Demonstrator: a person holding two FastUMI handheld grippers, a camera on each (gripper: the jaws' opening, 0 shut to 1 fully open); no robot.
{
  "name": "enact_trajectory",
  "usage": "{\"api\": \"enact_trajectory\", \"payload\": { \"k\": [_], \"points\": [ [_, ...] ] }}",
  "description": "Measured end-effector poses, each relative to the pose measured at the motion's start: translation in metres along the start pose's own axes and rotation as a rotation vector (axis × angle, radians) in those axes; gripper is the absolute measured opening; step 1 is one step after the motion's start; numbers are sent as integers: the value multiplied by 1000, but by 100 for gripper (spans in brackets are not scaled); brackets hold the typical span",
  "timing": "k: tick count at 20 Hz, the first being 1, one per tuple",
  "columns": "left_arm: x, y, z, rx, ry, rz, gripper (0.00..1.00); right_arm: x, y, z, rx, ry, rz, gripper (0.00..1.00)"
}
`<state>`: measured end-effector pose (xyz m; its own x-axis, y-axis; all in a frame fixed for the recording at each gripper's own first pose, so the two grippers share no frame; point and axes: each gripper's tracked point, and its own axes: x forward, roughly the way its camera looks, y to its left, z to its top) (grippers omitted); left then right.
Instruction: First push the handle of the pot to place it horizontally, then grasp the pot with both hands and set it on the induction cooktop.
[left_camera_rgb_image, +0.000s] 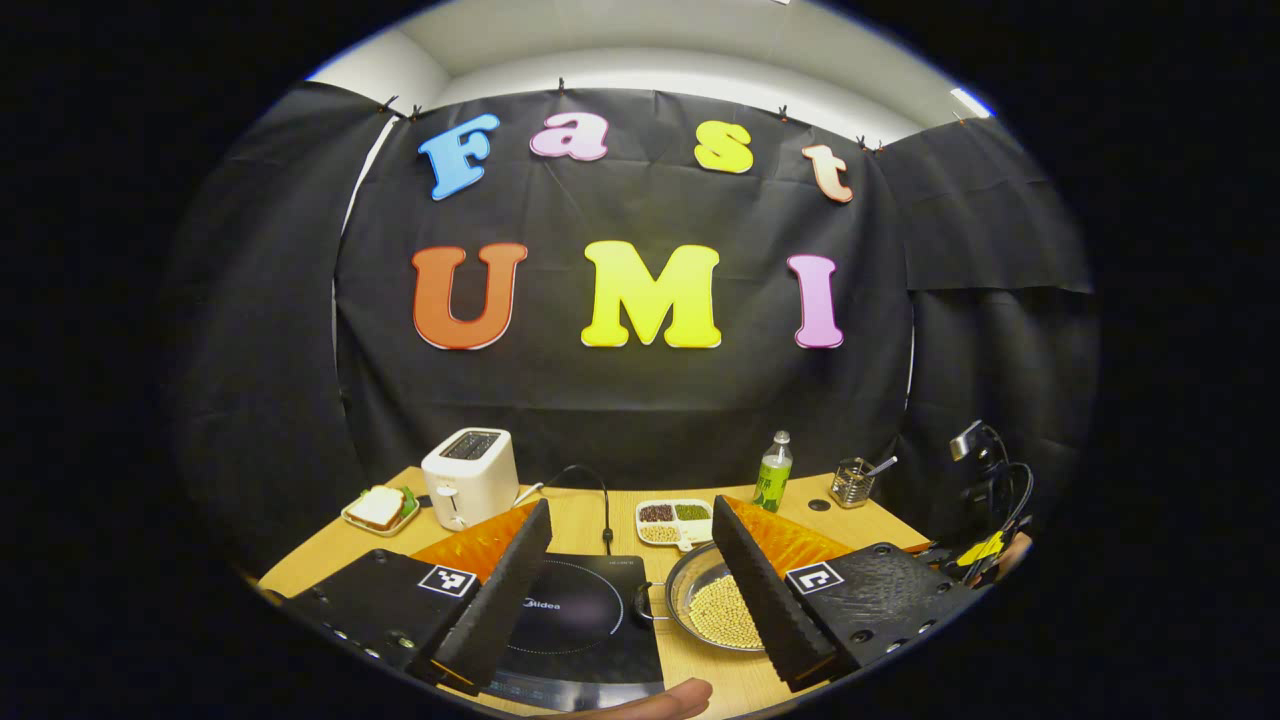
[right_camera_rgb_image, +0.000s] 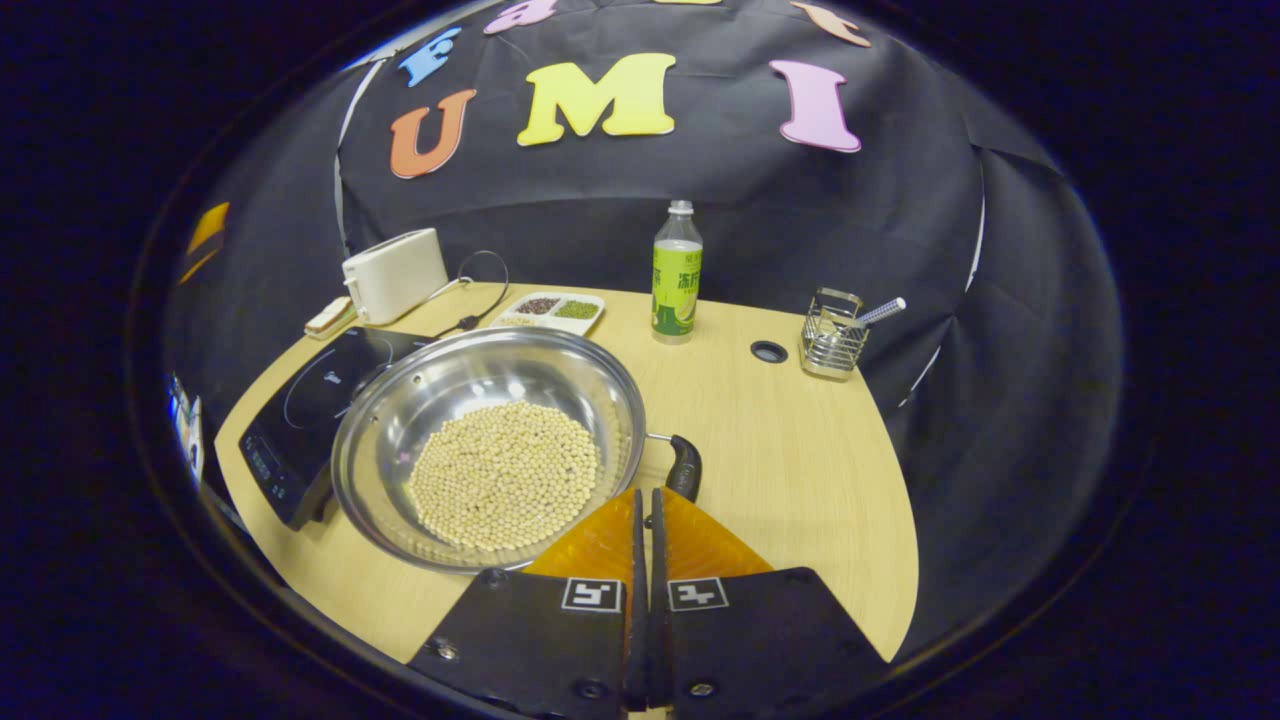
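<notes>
In the left gripper view our right finger (left_camera_rgb_image: 770, 585) covers the right half of the pot (left_camera_rgb_image: 700, 600), and the left finger (left_camera_rgb_image: 495, 595) hides the left part of the induction cooktop (left_camera_rgb_image: 585, 625). In the right gripper view the pot (right_camera_rgb_image: 490, 450) hides the cooktop's (right_camera_rgb_image: 310, 410) right side, and the toaster (right_camera_rgb_image: 395, 273) covers most of the plate (right_camera_rgb_image: 328, 317) behind it.

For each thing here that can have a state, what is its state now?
Left gripper: open.
Right gripper: shut, empty, by the pot handle.
Pot: on the table, holding soybeans, beside the induction cooktop.
Bottle: upright, capped.
Toaster: slots empty.
</notes>
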<state>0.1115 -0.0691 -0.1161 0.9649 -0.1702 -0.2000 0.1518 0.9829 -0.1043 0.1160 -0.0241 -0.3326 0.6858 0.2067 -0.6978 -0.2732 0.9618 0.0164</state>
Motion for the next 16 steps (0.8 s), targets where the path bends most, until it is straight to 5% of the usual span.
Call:
{"api": "enact_trajectory", "payload": {
  "k": [3, 4, 7, 16],
  "points": [
    [31, -6, -22, -44, 64, -23, 97, -10, -4, 22, -39, -79, -28, 2],
    [38, -5, -31, -46, 85, -20, 97, -12, -1, 28, -43, -99, -27, 9],
    [59, 0, -59, -44, 156, -3, 96, -9, -1, 30, -15, -106, -31, 94],
    [106, -17, -152, -67, 420, -39, 96, 19, -22, 24, 111, -74, -138, 94]
  ]
}}
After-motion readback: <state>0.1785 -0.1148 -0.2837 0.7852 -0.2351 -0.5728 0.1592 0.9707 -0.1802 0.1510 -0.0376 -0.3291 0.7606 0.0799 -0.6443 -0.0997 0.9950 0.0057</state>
